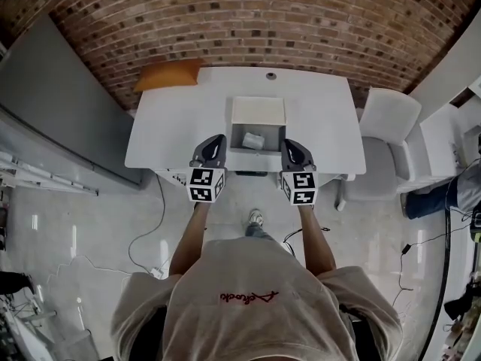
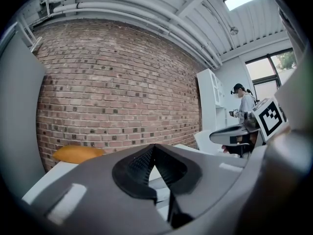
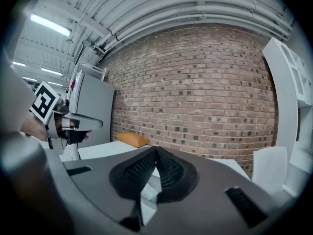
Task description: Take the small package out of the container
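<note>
While the small package [image 1: 252,138] lies on the grey floor of the open box [image 1: 258,110], slightly left of its middle, I have a gripper at each side of it and neither one touches it. The package is a pale, crumpled-looking lump, soft in outline, and it sits a little beyond the fingertips and between them. The box is white, square-cornered and thin-walled; its far part is a flat white panel, and the package lies in its near, open part.

The left gripper [image 1: 217,139] has its tips just beside the box's near left corner. In its own view the two ribbed black pads meet at the tip, closed with nothing between them. The right gripper [image 1: 289,144] mirrors it just beside the near right corner, its ridged pads pressed together the same way, and it too is empty. Both have smooth grey shells and carry a cube of black-and-white squares at the back.

The box stands near the front edge of a smooth white table [image 1: 173,126]. An orange cushion [image 1: 167,75] lies at the table's far left corner, a white chair [image 1: 387,119] stands at its right, and a rough brick wall [image 1: 225,21] runs behind.
</note>
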`<state>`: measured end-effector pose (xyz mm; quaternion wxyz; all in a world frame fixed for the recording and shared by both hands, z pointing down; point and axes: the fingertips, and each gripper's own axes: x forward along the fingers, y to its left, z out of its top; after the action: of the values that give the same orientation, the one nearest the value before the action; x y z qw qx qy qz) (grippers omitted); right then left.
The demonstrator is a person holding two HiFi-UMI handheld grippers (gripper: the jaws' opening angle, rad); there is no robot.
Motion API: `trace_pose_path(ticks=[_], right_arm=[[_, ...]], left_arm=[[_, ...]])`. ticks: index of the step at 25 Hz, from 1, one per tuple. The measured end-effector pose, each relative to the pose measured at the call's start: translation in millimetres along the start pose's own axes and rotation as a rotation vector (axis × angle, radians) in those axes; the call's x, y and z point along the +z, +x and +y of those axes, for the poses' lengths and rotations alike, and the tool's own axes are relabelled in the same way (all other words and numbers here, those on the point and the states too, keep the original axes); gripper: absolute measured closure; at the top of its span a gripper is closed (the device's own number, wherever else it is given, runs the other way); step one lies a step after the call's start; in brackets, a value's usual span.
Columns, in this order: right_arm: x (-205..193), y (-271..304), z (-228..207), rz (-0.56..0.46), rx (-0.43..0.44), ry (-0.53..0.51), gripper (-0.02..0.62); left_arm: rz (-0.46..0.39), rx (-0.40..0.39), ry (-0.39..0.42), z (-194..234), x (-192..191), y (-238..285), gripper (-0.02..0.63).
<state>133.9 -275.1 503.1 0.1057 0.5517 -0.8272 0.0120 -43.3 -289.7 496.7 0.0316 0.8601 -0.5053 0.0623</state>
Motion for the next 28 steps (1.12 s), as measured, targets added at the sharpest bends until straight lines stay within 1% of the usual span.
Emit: trace_pose_path(ticks=[7,16,22,28], right_arm=[[10,49,-32,-0.001,0.03,-0.009,0.586],[16,105,-59,-0.009,0.074,-0.02,0.586],[11,126,-67,0.004,0.089,-0.013,0.586],[4,136,-65,0.023,0.097,-0.004,0.586]], left_arm=[[-0.002,0.026,0.003,19,14,51,0.6],[-0.006,0.055,0.007,39,21,104,0.6],[0.011,0.063,0.003,47,15,122,0.6],[0.027,0.069,-0.004,57,10,126,0.6]])
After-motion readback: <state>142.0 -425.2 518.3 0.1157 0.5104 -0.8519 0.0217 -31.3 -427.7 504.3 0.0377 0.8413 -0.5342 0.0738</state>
